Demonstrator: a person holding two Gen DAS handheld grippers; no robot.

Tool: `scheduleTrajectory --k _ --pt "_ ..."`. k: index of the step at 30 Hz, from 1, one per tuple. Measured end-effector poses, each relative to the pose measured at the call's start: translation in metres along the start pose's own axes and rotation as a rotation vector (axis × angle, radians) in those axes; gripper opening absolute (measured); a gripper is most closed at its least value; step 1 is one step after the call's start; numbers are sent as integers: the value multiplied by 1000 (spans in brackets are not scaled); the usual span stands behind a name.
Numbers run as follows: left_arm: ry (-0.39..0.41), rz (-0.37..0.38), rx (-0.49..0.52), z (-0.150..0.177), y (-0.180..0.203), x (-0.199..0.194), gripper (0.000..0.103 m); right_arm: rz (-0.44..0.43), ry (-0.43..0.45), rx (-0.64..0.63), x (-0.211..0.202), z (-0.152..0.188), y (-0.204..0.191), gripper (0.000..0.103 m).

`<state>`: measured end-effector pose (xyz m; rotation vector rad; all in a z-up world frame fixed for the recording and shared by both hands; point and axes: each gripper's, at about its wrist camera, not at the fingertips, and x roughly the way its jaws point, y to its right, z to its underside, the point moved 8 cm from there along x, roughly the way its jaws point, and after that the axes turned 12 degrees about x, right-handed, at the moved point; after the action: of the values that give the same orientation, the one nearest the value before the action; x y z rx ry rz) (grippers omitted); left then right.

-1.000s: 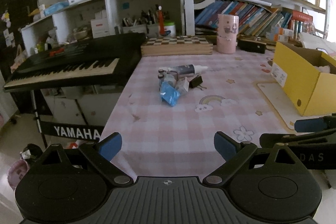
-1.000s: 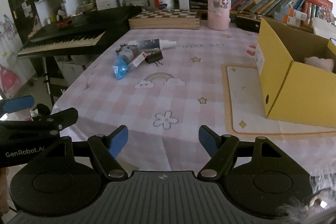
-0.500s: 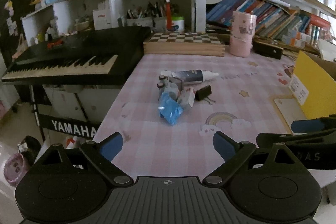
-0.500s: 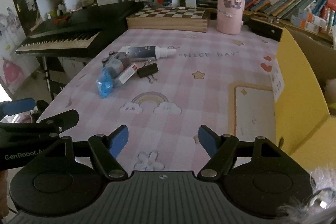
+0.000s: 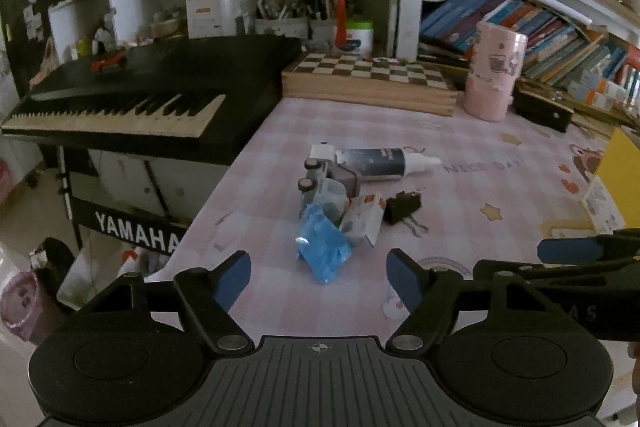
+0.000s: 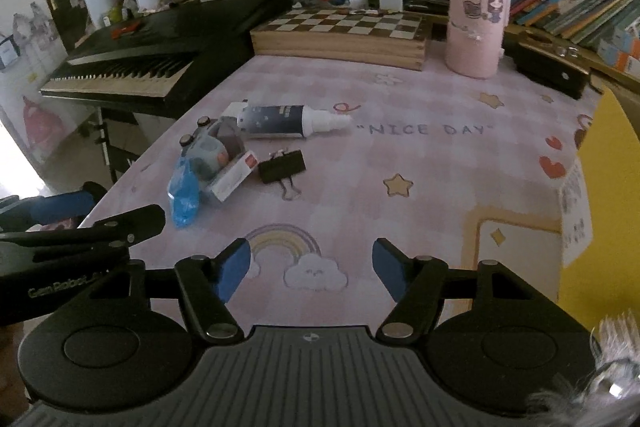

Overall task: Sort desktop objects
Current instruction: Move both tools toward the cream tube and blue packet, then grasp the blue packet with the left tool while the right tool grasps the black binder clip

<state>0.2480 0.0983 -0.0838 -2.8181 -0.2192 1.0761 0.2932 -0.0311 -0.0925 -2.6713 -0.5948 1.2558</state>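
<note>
A small heap of objects lies on the pink checked tablecloth (image 5: 460, 155): a crumpled blue wrapper (image 5: 324, 251) (image 6: 183, 193), a small white packet (image 5: 362, 223) (image 6: 234, 177), a black binder clip (image 5: 402, 206) (image 6: 282, 167), a grey toy with round knobs (image 5: 326, 183) (image 6: 210, 149) and a dark tube with a white cap (image 5: 380, 163) (image 6: 288, 121). My left gripper (image 5: 318, 281) is open and empty, just short of the blue wrapper. My right gripper (image 6: 311, 269) is open and empty above the rainbow print, right of the heap. A yellow box (image 6: 604, 187) stands at the right.
A black Yamaha keyboard (image 5: 132, 107) juts out left of the table. A wooden chessboard box (image 5: 368, 83), a pink cylinder (image 5: 494, 75) and a black case (image 5: 544, 109) stand along the back, under crowded shelves of books. The table's left edge is near the heap.
Both grippers have moved forward over the table toward the heap, which now looks larger and closer. Both stayed open. The objects have not moved.
</note>
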Motion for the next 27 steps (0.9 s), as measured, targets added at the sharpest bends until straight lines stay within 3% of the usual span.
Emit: scheduleTrajectory --k 7,14,21,27 --pt "-52 -28 -60 -6 -10 22 74 -41 -16 -19 24 -15 -5 66" --pt "-109 5 -86 -9 -4 48 52 -52 -24 -85 46 -26 -8 66" --pt "-169 33 -136 -5 -4 70 42 -68 -43 -119 61 -31 -7 66" --pt "-192 18 -119 1 -5 73 31 -95 -47 -179 73 -34 -15 66"
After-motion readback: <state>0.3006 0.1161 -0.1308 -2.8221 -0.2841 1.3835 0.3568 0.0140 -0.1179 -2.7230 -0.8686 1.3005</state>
